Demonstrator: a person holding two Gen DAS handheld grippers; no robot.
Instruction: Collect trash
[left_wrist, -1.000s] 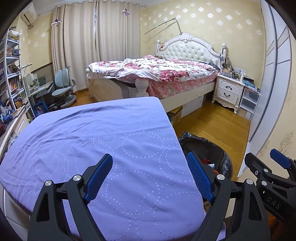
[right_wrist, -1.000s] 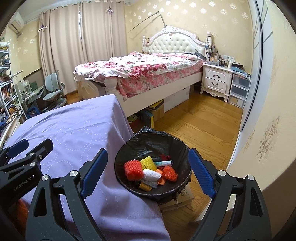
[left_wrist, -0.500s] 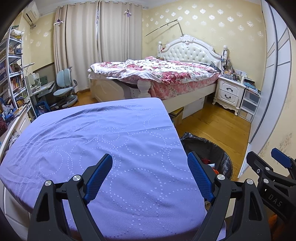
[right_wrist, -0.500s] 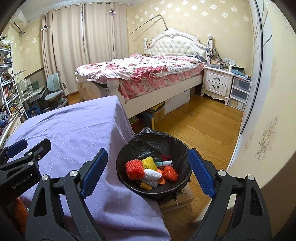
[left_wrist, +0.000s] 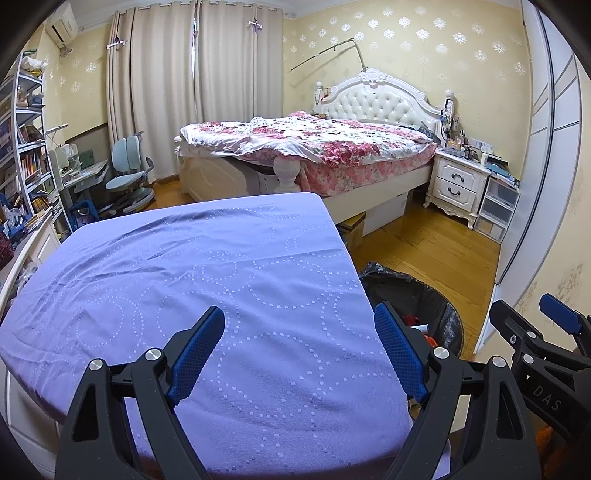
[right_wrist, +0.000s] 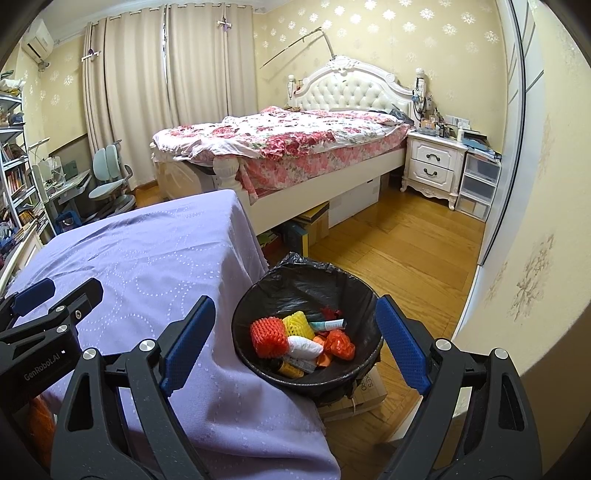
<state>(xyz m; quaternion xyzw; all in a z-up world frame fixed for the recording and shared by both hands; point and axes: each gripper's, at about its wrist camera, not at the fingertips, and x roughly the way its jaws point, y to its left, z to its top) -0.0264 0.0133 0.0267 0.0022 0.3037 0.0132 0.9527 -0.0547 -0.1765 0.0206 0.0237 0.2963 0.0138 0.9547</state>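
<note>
- Left gripper (left_wrist: 299, 350): jaws apart, empty, over purple-clothed surface (left_wrist: 207, 280).
- Right gripper (right_wrist: 295, 345): jaws apart, empty, above bin.
- Bin (right_wrist: 295, 280): black-lined, beside surface, holding trash (right_wrist: 301, 341).

From where I sit, both wrist feeds are evenly lit by warm, soft indoor light with no lamp in view; the closed curtains (left_wrist: 184, 85) let no daylight through. The purple tablecloth (left_wrist: 207, 280) reads bright and crisp, its dotted pattern sharp, with only faint shading in its creases. Right of the tablecloth, the black bin liner (right_wrist: 306, 280) gives off small glints and the wood floor (right_wrist: 406, 251) carries a mild sheen. I see no motion blur. Fisheye bending bows the wardrobe door (left_wrist: 546, 147) far right of the tablecloth, and black vignette fills every corner.
</note>
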